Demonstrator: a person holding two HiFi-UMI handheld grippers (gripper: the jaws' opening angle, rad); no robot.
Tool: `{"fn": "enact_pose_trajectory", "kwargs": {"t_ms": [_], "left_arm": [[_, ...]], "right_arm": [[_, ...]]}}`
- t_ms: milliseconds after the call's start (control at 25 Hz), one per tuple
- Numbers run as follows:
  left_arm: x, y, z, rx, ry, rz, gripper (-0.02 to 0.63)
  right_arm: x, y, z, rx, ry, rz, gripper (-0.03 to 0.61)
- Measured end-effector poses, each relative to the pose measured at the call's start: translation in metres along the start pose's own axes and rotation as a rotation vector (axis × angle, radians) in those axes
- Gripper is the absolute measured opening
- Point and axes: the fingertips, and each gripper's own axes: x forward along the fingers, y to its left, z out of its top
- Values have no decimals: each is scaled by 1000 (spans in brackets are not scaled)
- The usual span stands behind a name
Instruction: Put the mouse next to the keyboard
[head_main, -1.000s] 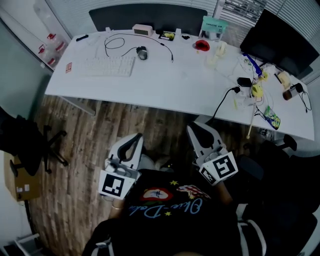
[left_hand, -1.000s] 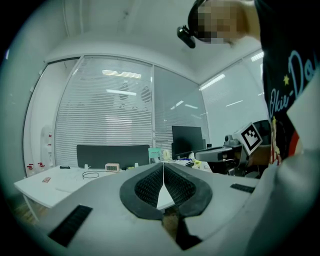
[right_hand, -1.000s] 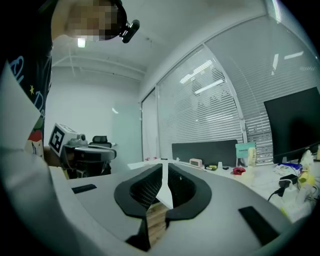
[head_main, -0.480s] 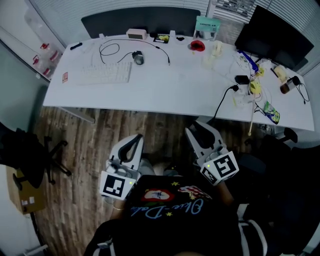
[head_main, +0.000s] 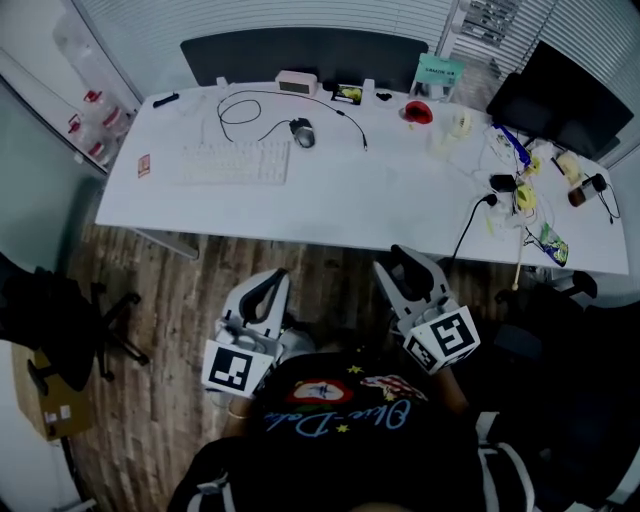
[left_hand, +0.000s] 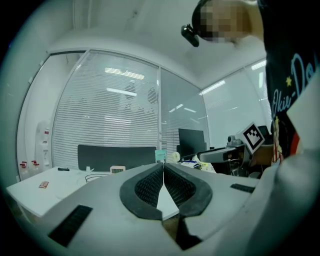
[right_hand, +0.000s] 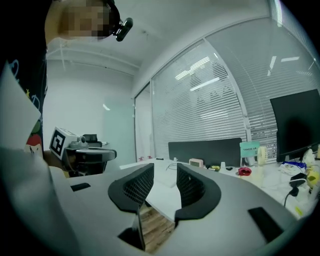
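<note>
- White desk (head_main: 350, 200) spans the upper part of the head view, w/ a wood-plank floor (head_main: 170, 290) in front of it.
- Keyboard (head_main: 235, 162): pale, lies flat on the desk's left half, long side parallel to the near edge.
- Mouse (head_main: 302, 131): dark, sits on the desk just beyond the keyboard's far right corner, close to it but not touching. Its cable (head_main: 240, 105) loops away behind the keyboard.
- Left gripper (head_main: 270, 278): held low in front of the person's black shirt (head_main: 340, 420), over the floor and short of the desk edge, well apart from mouse and keyboard. In the left gripper view (left_hand: 163, 167) the ribbed pads meet at the tips, w/ nothing between them.
- Right gripper (head_main: 403, 260): also over the floor, near the desk's front edge, beside the left one. In the right gripper view (right_hand: 165, 172) the jaws stand apart, having just been opening. Nothing is between the pads; only desk edge and floor show through the gap.
- Background: dark divider panel (head_main: 305, 55) along the desk's far side, black monitor (head_main: 560, 100) at far right, misc. small items and cords on the desk's right end.
</note>
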Motion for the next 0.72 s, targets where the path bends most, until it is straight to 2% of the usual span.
{"fn": "enact_pose_trajectory", "kwargs": {"t_ms": [440,720], "left_arm": [[-26,106,-10,-34,-1,70,3],[-43,167,-13,-36,-10,88,3]], "right_arm": [[103,41,1,-6,32,36,135],[158,64,1,-18,44,20,152]]}}
